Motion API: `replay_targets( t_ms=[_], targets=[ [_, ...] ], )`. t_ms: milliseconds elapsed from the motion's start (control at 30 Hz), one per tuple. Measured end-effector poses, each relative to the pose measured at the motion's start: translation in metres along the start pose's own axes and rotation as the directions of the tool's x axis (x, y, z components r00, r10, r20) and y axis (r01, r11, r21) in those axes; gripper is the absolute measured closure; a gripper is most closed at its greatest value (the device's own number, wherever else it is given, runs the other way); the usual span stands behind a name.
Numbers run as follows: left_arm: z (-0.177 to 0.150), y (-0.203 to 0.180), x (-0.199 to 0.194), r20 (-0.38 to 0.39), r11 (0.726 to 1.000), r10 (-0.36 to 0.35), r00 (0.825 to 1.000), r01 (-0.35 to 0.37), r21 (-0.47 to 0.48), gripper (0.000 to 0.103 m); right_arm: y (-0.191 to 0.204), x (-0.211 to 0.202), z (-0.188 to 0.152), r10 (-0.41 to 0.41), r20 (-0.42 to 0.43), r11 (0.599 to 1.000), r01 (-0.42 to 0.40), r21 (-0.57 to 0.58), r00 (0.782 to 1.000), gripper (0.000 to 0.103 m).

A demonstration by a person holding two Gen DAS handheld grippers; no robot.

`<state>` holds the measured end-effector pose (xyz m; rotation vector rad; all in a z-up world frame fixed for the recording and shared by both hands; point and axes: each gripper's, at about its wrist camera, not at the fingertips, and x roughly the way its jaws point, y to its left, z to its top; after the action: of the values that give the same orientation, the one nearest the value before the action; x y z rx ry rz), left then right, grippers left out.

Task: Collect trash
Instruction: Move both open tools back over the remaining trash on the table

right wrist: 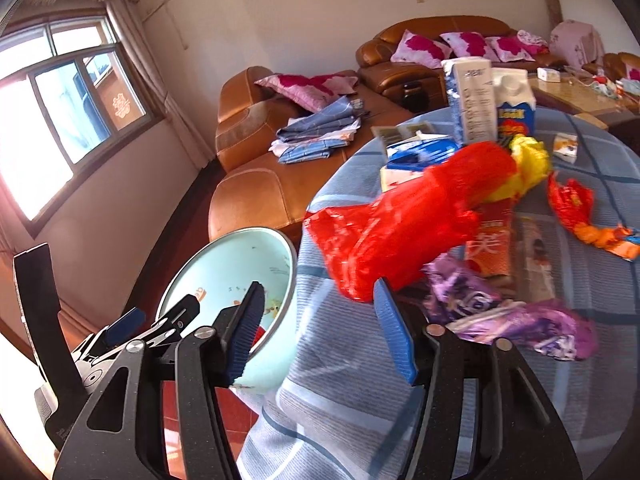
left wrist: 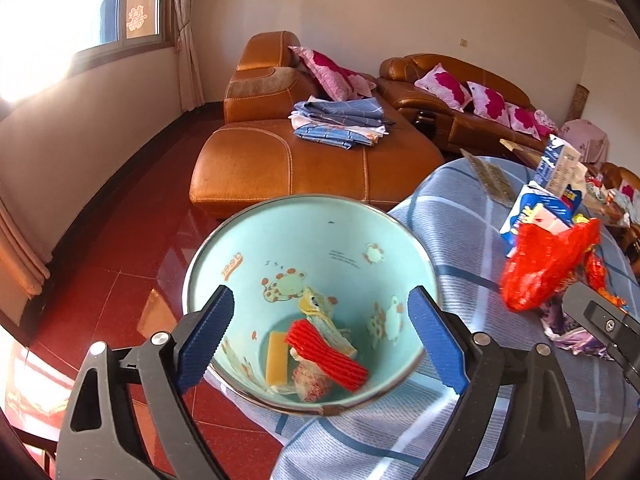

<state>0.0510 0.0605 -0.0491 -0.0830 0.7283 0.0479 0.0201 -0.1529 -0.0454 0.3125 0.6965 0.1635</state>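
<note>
Left gripper (left wrist: 320,332) spread wide and empty above the bin (left wrist: 280,216), trash (left wrist: 320,352) inside the bin, right gripper (right wrist: 320,330) open beside the bin, red bag (right wrist: 412,224) on the counter (right wrist: 600,360) just past it.

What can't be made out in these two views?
- Red plastic bag: motion-blurred in both views; contents unreadable, and whether the right gripper touches it.
- Bin base: left wrist view, lower trash is covered by the red ridged wrapper.
- Lying milk carton: partly hidden behind the bag.
</note>
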Motion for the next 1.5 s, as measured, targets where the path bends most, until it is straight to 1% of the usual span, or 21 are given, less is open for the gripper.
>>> replay_targets(
  t_ms=[233, 367, 467, 567, 633, 833, 933, 1033, 1200, 1367, 1433, 1500],
  targets=[
    [-0.005, -0.03, -0.021, 0.034, 0.998, -0.02, 0.999, 0.017, 0.068, 0.015, -0.022, -0.026, -0.003, -0.044, 0.039, 0.998, 0.042, 0.042, 0.998, 0.043],
    [-0.009, -0.046, -0.033, 0.053, 0.995, -0.031, 0.998, 0.026, 0.099, 0.01, -0.041, -0.04, -0.006, -0.069, 0.054, 0.995, 0.065, 0.069, 0.996, 0.043],
    [-0.013, -0.057, -0.04, 0.06, 0.992, -0.047, 0.997, 0.039, 0.121, 0.009, -0.053, -0.052, -0.01, -0.094, 0.067, 0.993, 0.088, 0.081, 0.993, 0.043],
    [-0.019, -0.066, -0.046, 0.045, 0.988, -0.095, 0.994, 0.088, 0.127, 0.007, -0.069, -0.062, -0.014, -0.132, 0.071, 0.987, 0.125, 0.101, 0.989, 0.043],
    [-0.024, -0.073, -0.048, 0.036, 0.985, -0.112, 0.993, 0.106, 0.133, 0.007, -0.084, -0.068, -0.018, -0.158, 0.071, 0.981, 0.148, 0.127, 0.985, 0.043],
    [-0.036, -0.094, -0.049, 0.016, 0.976, -0.132, 0.991, 0.127, 0.174, 0.006, -0.124, -0.086, -0.027, -0.23, 0.078, 0.959, 0.212, 0.188, 0.97, 0.043],
    [-0.044, -0.108, -0.049, 0.004, 0.965, -0.162, 0.987, 0.158, 0.208, 0.006, -0.146, -0.092, -0.031, -0.263, 0.074, 0.944, 0.241, 0.227, 0.962, 0.043],
    [-0.049, -0.117, -0.046, -0.007, 0.959, -0.189, 0.982, 0.186, 0.216, 0.007, -0.165, -0.096, -0.035, -0.284, 0.068, 0.931, 0.258, 0.26, 0.957, 0.043],
    [-0.054, -0.139, -0.039, -0.034, 0.942, -0.226, 0.974, 0.227, 0.246, 0.008, -0.185, -0.103, -0.036, -0.313, 0.069, 0.917, 0.282, 0.282, 0.947, 0.043],
    [-0.052, -0.167, -0.042, -0.03, 0.921, -0.281, 0.959, 0.278, 0.271, 0.012, -0.203, -0.109, -0.038, -0.333, 0.064, 0.901, 0.298, 0.314, 0.941, 0.043],
    [-0.048, -0.184, -0.042, -0.046, 0.91, -0.311, 0.949, 0.311, 0.274, 0.012, -0.208, -0.11, -0.038, -0.336, 0.063, 0.899, 0.3, 0.32, 0.94, 0.043],
    [-0.046, -0.197, -0.038, -0.061, 0.906, -0.333, 0.941, 0.337, 0.257, 0.012, -0.211, -0.113, -0.038, -0.345, 0.066, 0.896, 0.308, 0.321, 0.936, 0.043]
  ],
)
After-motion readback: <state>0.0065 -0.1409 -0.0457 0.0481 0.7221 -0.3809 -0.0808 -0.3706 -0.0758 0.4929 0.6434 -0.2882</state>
